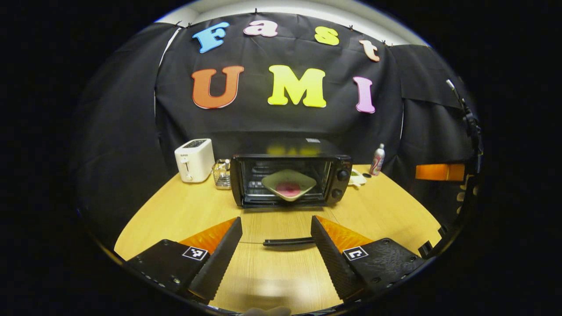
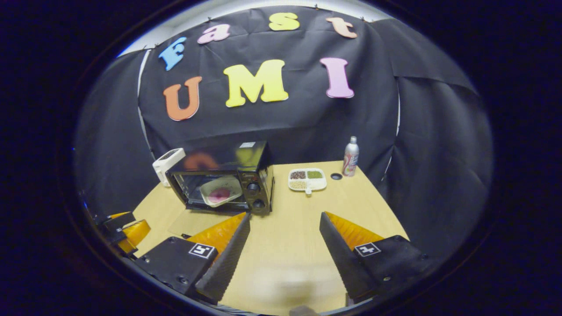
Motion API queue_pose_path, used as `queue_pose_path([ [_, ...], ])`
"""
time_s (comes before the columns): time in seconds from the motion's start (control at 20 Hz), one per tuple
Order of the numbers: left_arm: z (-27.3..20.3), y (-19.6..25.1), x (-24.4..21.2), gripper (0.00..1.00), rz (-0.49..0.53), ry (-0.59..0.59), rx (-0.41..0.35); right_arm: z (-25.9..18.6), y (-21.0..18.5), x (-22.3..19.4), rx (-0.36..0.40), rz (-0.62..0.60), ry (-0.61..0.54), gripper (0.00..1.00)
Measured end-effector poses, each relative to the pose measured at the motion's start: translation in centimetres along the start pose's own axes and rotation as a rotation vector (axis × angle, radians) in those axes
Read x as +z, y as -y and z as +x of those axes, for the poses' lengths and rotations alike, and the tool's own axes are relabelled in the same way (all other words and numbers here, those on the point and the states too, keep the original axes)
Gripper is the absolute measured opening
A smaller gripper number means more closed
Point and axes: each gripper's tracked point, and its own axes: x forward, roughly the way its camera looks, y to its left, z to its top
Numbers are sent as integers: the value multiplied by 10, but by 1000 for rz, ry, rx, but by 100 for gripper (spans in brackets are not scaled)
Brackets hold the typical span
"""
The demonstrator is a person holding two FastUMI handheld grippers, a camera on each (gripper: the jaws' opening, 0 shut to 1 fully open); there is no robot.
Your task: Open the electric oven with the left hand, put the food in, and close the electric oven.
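Nearest in the left gripper view, the left gripper hangs low over the desk with its jaws spread wide and nothing between them. The oven door lies folded down flat toward the near side, and its dark handle bar shows between the fingertips without either one touching it. In the right gripper view the right gripper is likewise released and empty, held back from the electric oven, which stands to its far left.

By my judgement the task is well advanced. The door is open and the food is already in: a pale square plate carrying a pink round piece of food rests tilted in the oven's cavity, its near edge toward the opening. What is left is closing the door, which the left gripper looks well placed to do by lifting the handle.

On the far right of the desk, a white divided tray holds dark, green and pale fillings in separate compartments; what they are I cannot tell. A bottle stands upright just beyond it. Left of the oven sit a white toaster and a small wire basket, whose contents are too small to make out.
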Motion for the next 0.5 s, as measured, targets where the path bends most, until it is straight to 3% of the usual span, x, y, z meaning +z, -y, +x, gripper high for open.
queue_pose_path([
  [0.05, 4, 7, -7, 96, 1, -9, -6, -7, 2, 2, 7, -21, 9, 95],
  [0.25, 19, 26, -40, 96, 3, -79, 2, -23, 15, 5, 46, -68, 13, 96],
  [0.5, 38, 36, -81, 96, 3, -175, 25, -32, 41, 12, 42, -101, 21, 96],
])
